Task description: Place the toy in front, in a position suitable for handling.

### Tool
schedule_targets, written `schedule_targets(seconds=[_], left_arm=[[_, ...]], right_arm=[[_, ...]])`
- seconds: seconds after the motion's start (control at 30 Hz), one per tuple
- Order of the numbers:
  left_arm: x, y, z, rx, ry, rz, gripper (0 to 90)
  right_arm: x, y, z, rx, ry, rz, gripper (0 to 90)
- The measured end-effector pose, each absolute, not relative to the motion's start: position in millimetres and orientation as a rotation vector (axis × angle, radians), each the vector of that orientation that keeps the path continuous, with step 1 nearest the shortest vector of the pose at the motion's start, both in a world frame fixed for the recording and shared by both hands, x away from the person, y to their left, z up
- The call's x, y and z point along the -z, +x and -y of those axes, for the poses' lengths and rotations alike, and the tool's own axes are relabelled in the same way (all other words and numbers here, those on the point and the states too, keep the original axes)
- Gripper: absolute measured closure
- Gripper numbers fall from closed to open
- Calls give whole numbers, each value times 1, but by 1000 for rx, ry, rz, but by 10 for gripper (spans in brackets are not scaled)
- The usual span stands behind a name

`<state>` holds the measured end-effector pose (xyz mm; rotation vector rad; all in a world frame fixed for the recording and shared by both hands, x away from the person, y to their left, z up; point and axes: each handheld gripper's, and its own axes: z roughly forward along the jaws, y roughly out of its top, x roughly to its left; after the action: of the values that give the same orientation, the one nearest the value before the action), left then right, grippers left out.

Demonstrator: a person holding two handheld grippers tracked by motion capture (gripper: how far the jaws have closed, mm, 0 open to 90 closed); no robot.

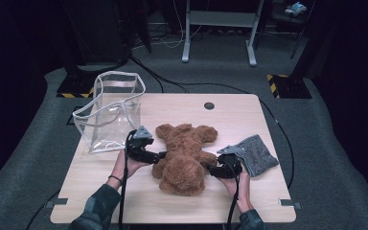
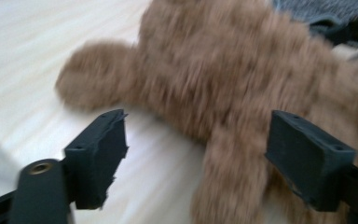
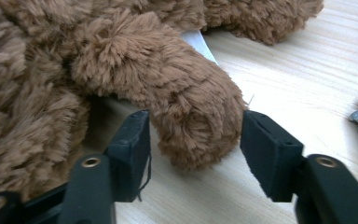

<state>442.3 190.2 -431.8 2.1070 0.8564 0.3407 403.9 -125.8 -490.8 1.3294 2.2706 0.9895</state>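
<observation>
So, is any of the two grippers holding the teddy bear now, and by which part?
Nothing is held. The right gripper has an open gap around a paw of the teddy bear; the left gripper is open too, beside another limb.

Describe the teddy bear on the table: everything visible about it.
The teddy bear is brown, shaggy plush. It lies flat on the wooden table, limbs spread, its big round head toward the person. A white tag peeks from under one limb. The left gripper has its jaws open beside one limb; the right gripper has its jaws open around the rounded end of another limb, with small gaps on both sides. A clear bag stands at the left of the bear and a grey cloth lies to its right, neither touching it.
</observation>
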Motion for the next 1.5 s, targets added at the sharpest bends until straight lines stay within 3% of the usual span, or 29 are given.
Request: schedule_targets(seconds=[0.3,0.7,1.03,1.07,1.1,1.17,1.27,1.5], left_arm=[[405,474,-148,-373,2136,-777,187],[401,507,-114,-380,2198,-745,365],[418,514,-112,-360,2222,-747,656],[420,514,-112,-370,2213,-746,723],[421,514,-113,-360,2206,-747,723],[423,513,-113,-366,2197,-751,811],[422,511,-114,-372,2193,-754,851],[414,505,-121,-379,2170,-762,863]], right_arm=[[492,406,123,-978,1363,-2266,353],[498,409,124,-981,1339,-2273,388],[501,408,121,-980,1364,-2260,603],[502,407,120,-985,1361,-2254,661],[502,407,120,-985,1361,-2254,661],[502,407,121,-991,1332,-2260,768],[500,405,119,-987,1319,-2253,844],[494,404,121,-1019,1303,-2227,878]])
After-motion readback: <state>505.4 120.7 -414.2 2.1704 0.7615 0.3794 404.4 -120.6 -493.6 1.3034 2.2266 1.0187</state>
